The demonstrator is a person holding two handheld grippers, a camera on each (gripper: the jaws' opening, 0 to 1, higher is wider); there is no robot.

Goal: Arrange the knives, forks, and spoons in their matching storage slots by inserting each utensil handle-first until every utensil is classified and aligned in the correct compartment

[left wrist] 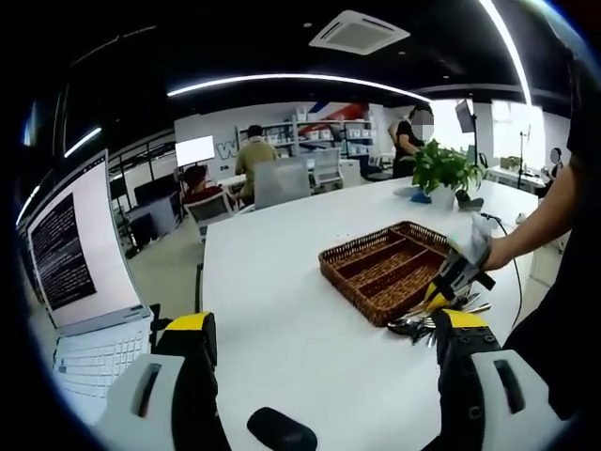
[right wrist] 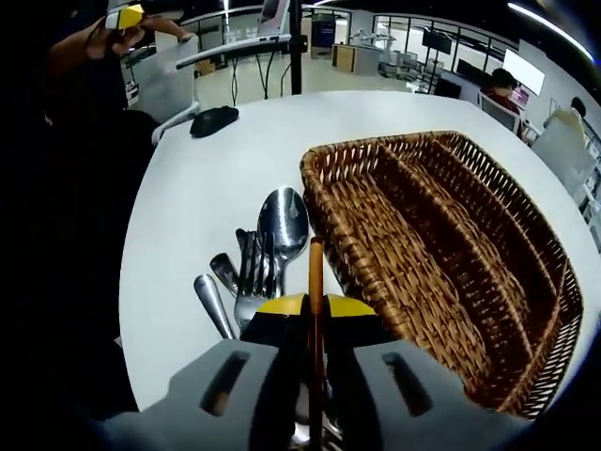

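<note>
A white bench [right wrist: 188, 197] carries a woven wicker basket [right wrist: 441, 254] divided by wicker walls into long compartments, which look empty of utensils. Just beside the basket's near corner lies a loose pile of metal cutlery [right wrist: 254, 272]: a large spoon [right wrist: 284, 224] with its bowl facing up, a fork [right wrist: 249, 272] alongside it, and other handles partly hidden. In the right gripper view, the right gripper [right wrist: 316, 315] has its yellow-tipped jaws together, clamped on a thin wooden-coloured handle [right wrist: 315, 272] that rises upright between them above the pile. In the left gripper view, the left gripper [left wrist: 324, 334] hovers over bare bench well apart from the basket, its jaws wide apart and holding nothing. An open laptop [left wrist: 80, 282] sits at the bench's edge, and a potted plant [left wrist: 441, 174] stands beyond the basket.
</note>
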